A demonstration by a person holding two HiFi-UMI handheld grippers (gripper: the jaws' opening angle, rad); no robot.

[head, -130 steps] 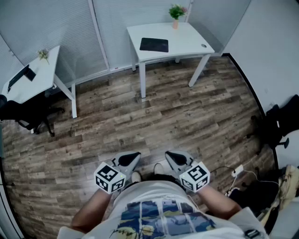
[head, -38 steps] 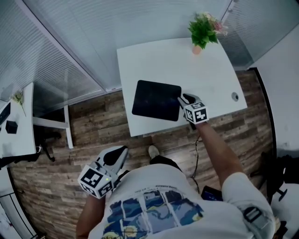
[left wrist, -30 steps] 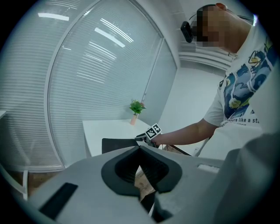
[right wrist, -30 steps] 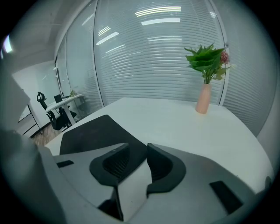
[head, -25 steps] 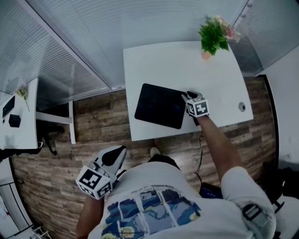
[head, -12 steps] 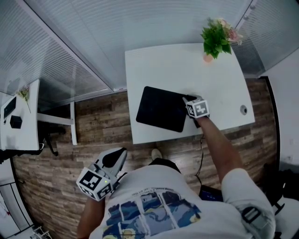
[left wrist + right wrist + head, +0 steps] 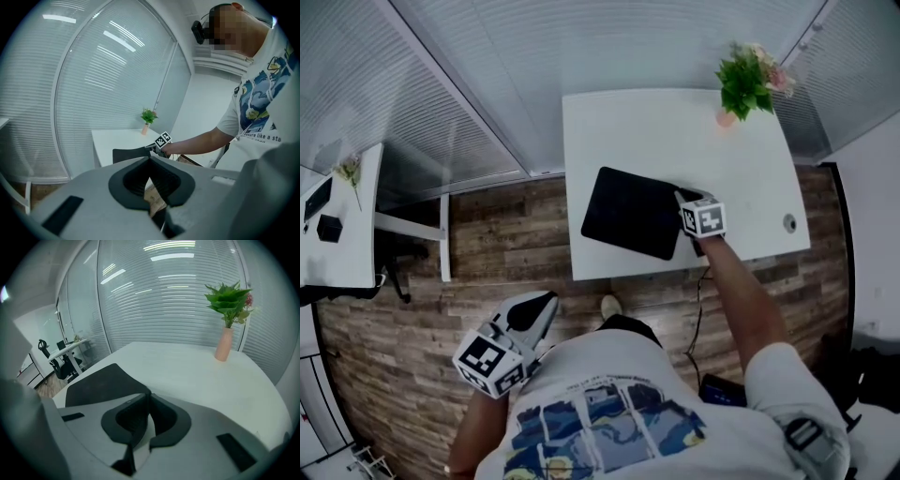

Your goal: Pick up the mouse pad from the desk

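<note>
The black mouse pad lies on the white desk, near its front edge. My right gripper is at the pad's right edge, arm stretched over the desk front. In the right gripper view its jaws are closing, with the corner of the mouse pad caught between the tips. In the left gripper view the mouse pad shows as a dark band, with the right gripper at its end. My left gripper hangs low by my waist, over the floor, shut and empty.
A green plant in a pink vase stands at the desk's far right corner. A cable hole sits near the desk's right edge. A second white desk with dark items stands at the left. Blinds on glass walls close the back.
The right gripper's jaws have come together on the pad's right edge, and the gripper has stayed at that spot. The left gripper has not moved.
</note>
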